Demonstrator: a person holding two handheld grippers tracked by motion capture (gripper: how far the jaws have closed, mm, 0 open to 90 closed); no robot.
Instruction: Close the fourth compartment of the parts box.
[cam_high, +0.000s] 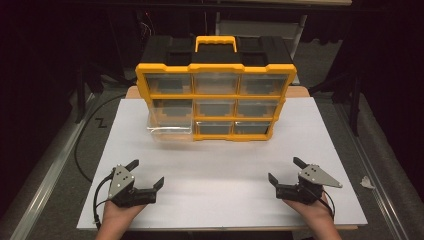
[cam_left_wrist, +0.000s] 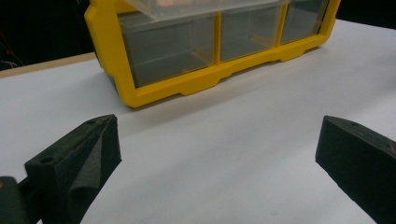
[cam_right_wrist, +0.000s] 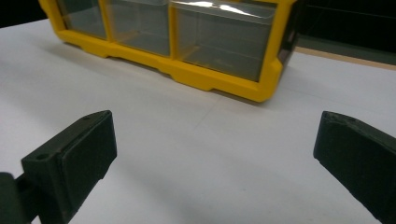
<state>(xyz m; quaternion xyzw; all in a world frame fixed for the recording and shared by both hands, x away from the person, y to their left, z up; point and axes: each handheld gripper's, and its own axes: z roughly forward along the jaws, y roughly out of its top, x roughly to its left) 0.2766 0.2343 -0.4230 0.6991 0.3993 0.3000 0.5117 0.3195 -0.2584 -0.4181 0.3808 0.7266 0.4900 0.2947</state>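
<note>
Well ahead of both grippers, yellow organizer box (cam_high: 216, 95) upright on white counter (cam_high: 220, 200), its clear drawer (cam_high: 169, 131) ajar, ahead of left gripper (cam_high: 148, 174). Left gripper and right gripper (cam_high: 284, 170) open wide, empty. Approach stage; next, probably reaching forward toward that drawer.

White tabletop (cam_high: 220, 170) bears yellow drawer organizer (cam_high: 216, 97) at far middle; both grippers apparently rest on near edge.

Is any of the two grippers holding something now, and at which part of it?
Nothing is held. The left gripper and right gripper are open above the white table.
</note>
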